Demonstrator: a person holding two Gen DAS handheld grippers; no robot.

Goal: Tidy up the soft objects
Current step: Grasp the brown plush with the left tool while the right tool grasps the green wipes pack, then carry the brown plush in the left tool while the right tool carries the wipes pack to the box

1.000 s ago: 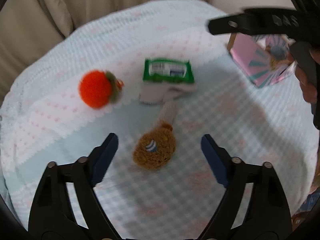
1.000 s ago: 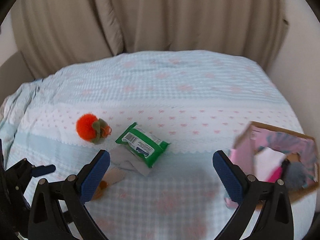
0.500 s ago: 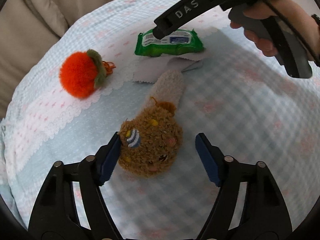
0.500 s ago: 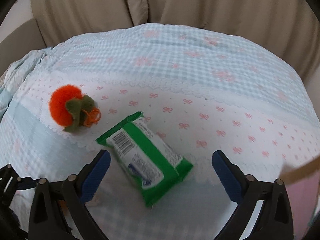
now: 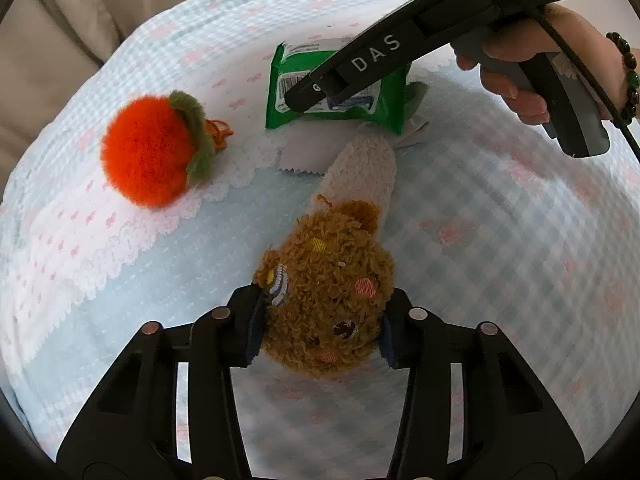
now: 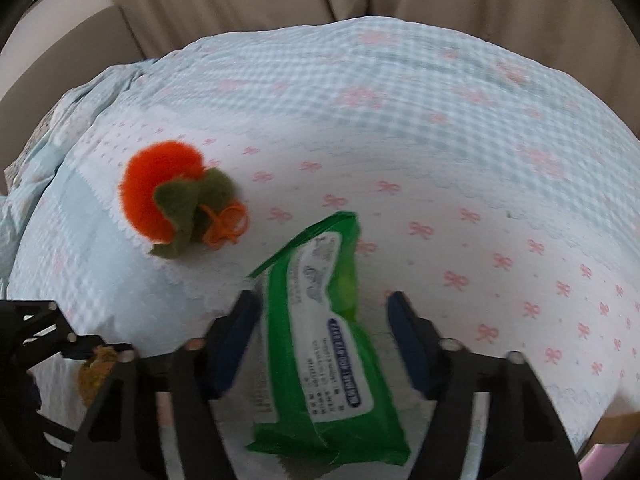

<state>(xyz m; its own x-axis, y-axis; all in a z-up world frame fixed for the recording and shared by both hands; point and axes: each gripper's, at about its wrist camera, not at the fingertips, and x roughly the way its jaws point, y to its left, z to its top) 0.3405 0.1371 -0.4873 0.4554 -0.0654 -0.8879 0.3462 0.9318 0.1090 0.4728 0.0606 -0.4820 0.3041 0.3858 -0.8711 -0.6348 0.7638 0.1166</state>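
Our left gripper (image 5: 320, 330) pinches brown plush bear head (image 5: 328, 296) between fingers. Our right gripper (image 6: 322, 336) spread, wet-wipes pack (image 6: 320, 344) between fingers, touching only left one.

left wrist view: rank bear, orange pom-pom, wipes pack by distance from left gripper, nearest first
1. Bear: between the left gripper's fingers.
2. Orange pom-pom: ahead, to the left.
3. Wipes pack: farthest, straight ahead, under the right gripper.

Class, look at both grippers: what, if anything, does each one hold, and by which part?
The left gripper clamps the brown plush toy by the sides of its round head. The right gripper straddles the green wipes pack but has not closed; it holds nothing.
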